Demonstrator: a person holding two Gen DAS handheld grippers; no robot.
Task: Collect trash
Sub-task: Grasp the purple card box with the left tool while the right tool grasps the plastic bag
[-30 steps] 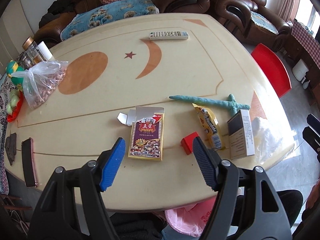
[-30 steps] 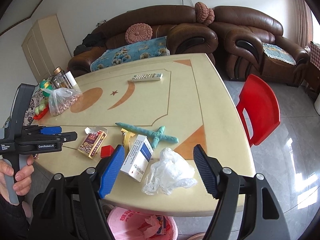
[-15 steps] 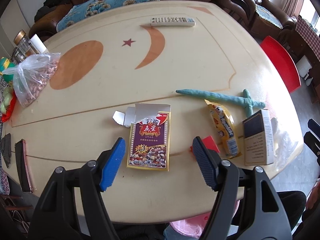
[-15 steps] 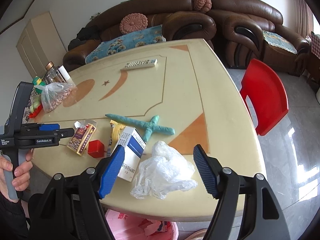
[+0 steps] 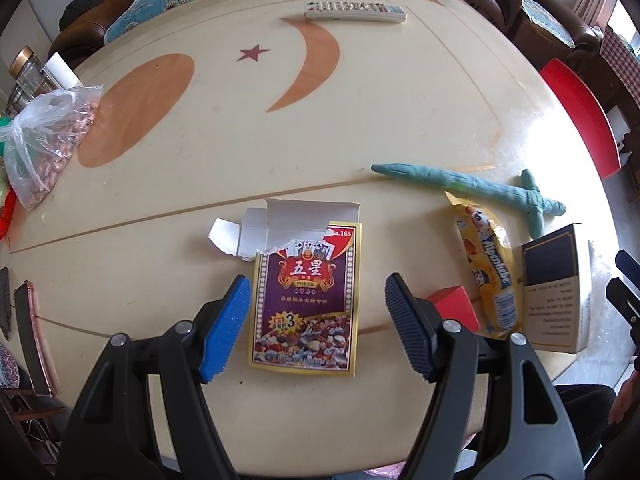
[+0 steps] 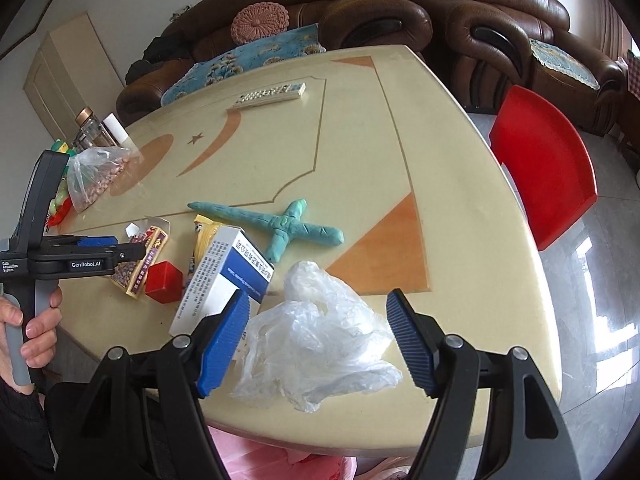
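My left gripper [image 5: 316,322] is open, its jaws on either side of an opened playing-card box [image 5: 306,296] that lies flat near the table's front edge; it also shows in the right wrist view [image 6: 138,258]. My right gripper [image 6: 318,338] is open just above a crumpled clear plastic bag [image 6: 316,340]. Between them lie a red cube [image 5: 454,312], a yellow candy wrapper [image 5: 488,276] and a white-and-blue carton [image 6: 222,280]. The left gripper [image 6: 100,250] shows from the side in the right wrist view.
A green clay sword [image 6: 276,226] lies mid-table. A remote [image 5: 354,12] is at the far side. A bag of peanuts [image 5: 44,144], bottles [image 6: 96,130] and a phone [image 5: 34,340] are on the left. A red chair [image 6: 544,164] stands right. A pink-lined bin [image 6: 276,462] sits below the table edge.
Both grippers have moved forward and down toward the table. The left now straddles the card box and the right is close over the plastic bag. Both stay open.
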